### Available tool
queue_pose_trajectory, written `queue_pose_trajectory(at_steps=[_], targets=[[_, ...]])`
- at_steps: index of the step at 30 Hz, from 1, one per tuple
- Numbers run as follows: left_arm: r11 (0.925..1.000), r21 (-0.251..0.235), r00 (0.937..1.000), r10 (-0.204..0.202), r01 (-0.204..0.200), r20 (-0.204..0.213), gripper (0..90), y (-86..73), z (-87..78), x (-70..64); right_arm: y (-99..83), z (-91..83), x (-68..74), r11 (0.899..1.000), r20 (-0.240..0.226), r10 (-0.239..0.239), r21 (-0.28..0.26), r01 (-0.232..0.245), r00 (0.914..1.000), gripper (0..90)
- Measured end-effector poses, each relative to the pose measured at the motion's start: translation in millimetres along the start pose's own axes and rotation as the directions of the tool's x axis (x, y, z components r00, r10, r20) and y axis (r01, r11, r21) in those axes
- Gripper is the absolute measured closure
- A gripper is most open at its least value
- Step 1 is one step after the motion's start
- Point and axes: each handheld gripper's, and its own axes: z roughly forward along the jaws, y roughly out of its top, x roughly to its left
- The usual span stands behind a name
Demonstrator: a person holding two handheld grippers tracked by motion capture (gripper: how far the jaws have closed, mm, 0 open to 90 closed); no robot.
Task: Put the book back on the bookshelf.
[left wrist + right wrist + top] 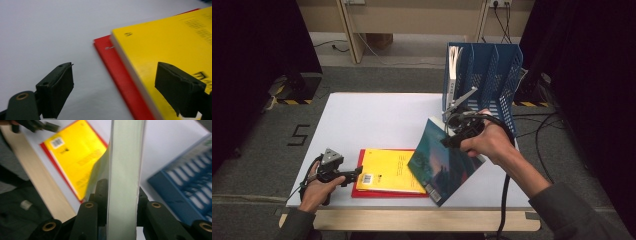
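High view: right claw (458, 131) clamped on teal book (443, 162), mid-lift; next, upright into blue rack (492, 75). Left claw (354, 173) wide open, empty, by yellow book (388, 171).

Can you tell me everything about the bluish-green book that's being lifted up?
The teal book is a thick paperback with a dark blue-green picture cover and a pale spine carrying small print. Its page block looks pale in the right gripper view. It is tilted, raised off the white table; in the high view its lower corner overlaps the yellow book, though I cannot tell if they touch. The right tool is clamped on its upper edge, jaws on both sides. The blue file rack stands just behind it.
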Motion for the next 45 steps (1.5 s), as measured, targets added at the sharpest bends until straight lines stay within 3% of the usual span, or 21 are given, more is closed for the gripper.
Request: queue_pose_trajectory(at_steps=[4,6,11,16,20,24,32,40,45], targets=[[0.9999,0.007,0.9988,-0.011,0.012,-0.048,14.7,-4.0,0.9,13.6,-10.7,-4.0,-14.2,0.999,0.087,0.007,0.053,-0.012,0.9962,73.6],[0.9999,0.016,0.9971,-0.005,0.006,-0.076,14.7,-5.3,1.6,19.0,-14.7,-6.3,-24.0,0.998,0.119,0.037,0.040,-0.042,0.9922,73.0],[0.9982,0.059,0.9951,0.004,0.002,-0.099,14.7,-10.9,7.1,27.5,-15.3,-7.4,-32.9,0.996,0.098,0.065,0.048,-0.070,0.9930,73.2],[0.9954,0.096,0.9952,0.010,-0.001,-0.098,14.7,-17.8,11.0,33.1,-3.7,5.5,-34.9,0.996,0.106,0.073,0.051,-0.078,0.9917,72.6],[0.9953,0.092,0.9967,-0.022,0.029,-0.079,14.2,-20.1,11.8,37.4,4.0,14.6,-39.1,0.993,0.093,0.106,0.046,-0.111,0.9900,71.7],[0.9957,0.090,0.9965,-0.017,0.024,-0.081,14.2,-20.2,12.0,36.7,8.3,21.0,-40.5,0.988,0.066,0.141,0.051,-0.145,0.9878,68.8],[0.9954,0.091,0.9965,-0.021,0.028,-0.081,13.7,-20.3,12.3,37.1,3.7,24.6,-44.2,0.975,0.038,0.221,0.033,-0.222,0.9747,64.8],[0.9952,0.094,0.9967,-0.021,0.029,-0.078,13.4,-20.1,12.4,37.5,2.8,34.0,-47.4,0.969,0.032,0.239,0.061,-0.240,0.9705,62.0],[0.9952,0.094,0.9968,-0.023,0.030,-0.076,13.1,-20.0,12.6,37.8,3.6,36.5,-46.4,0.978,0.056,0.181,0.100,-0.186,0.9819,70.2]])
